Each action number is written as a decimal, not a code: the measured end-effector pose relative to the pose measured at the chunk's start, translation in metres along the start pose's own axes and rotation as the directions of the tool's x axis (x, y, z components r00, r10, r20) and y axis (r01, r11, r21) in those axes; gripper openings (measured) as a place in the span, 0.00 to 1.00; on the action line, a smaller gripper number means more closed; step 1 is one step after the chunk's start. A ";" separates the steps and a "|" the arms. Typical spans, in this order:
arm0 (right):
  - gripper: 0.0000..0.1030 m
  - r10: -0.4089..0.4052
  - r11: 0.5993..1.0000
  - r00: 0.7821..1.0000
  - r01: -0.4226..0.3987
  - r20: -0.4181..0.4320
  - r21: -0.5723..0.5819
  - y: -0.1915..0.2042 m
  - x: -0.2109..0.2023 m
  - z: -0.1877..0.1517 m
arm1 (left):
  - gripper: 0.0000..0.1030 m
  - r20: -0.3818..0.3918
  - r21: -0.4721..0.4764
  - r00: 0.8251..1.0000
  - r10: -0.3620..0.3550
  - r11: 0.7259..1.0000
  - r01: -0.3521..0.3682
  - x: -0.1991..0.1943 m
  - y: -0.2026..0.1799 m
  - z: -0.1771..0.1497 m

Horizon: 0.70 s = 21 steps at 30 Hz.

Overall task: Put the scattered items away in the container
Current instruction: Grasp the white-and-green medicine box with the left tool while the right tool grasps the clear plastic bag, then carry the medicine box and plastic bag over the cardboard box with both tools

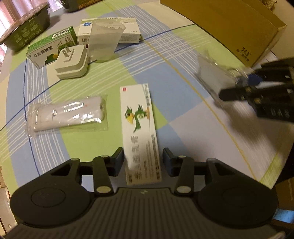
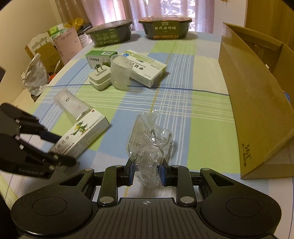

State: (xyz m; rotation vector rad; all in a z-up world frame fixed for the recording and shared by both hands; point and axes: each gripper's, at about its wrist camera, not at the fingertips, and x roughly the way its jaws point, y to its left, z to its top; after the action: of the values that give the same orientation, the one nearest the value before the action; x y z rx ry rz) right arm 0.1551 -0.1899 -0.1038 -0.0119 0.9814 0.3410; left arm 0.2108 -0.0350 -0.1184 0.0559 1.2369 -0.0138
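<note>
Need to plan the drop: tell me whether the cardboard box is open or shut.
Open. The cardboard box has its flap raised toward the table, and the right wrist view shows into its interior behind the flap.

- The tablecloth point(image 2: 183, 103) is checked in pale blue, light green and grey-white, crossed by thin white lines and single dark blue and yellow lines.
- The cardboard box point(image 2: 253, 103) is plain brown, with small dark print near one corner.
- The long carton point(image 1: 139, 132) is white with a green cartoon bird and grey text.
- The small carton point(image 1: 49, 46) is green and white with a black barcode.
- The flat carton point(image 2: 147, 68) is white with a blue round mark.
- The plug point(image 1: 71, 60) is white.
- The cup point(image 1: 104, 40) is cloudy and see-through.
- The two bowls point(image 2: 110, 35) are dark green with light print.
- The clear wrapper point(image 2: 148, 145) is colourless and ribbed.
- Both grippers are black with blue pads point(image 2: 162, 174).
- The curtain point(image 2: 147, 9) is pink.
</note>
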 end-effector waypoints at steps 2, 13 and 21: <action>0.29 -0.002 1.000 1.000 0.002 0.001 -0.001 -0.001 0.000 0.000 | 0.39 -0.006 -0.007 1.000 0.004 1.000 -0.004 0.002 -0.001 0.005; 0.29 0.008 1.000 1.000 -0.008 0.004 -0.012 0.003 -0.011 -0.006 | 0.32 -0.066 -0.039 0.997 -0.039 0.999 0.037 -0.005 -0.003 0.003; 0.28 0.009 1.000 1.000 -0.008 0.021 -0.014 0.008 -0.035 -0.013 | 0.32 -0.058 -0.039 0.998 -0.036 0.999 0.034 -0.030 -0.017 -0.015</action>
State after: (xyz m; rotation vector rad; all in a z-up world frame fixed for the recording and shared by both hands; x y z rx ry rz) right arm 0.1247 -0.1942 -0.0811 -0.0169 0.9580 0.3551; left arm 0.1862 -0.0520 -0.0950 0.0018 1.2967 -0.0189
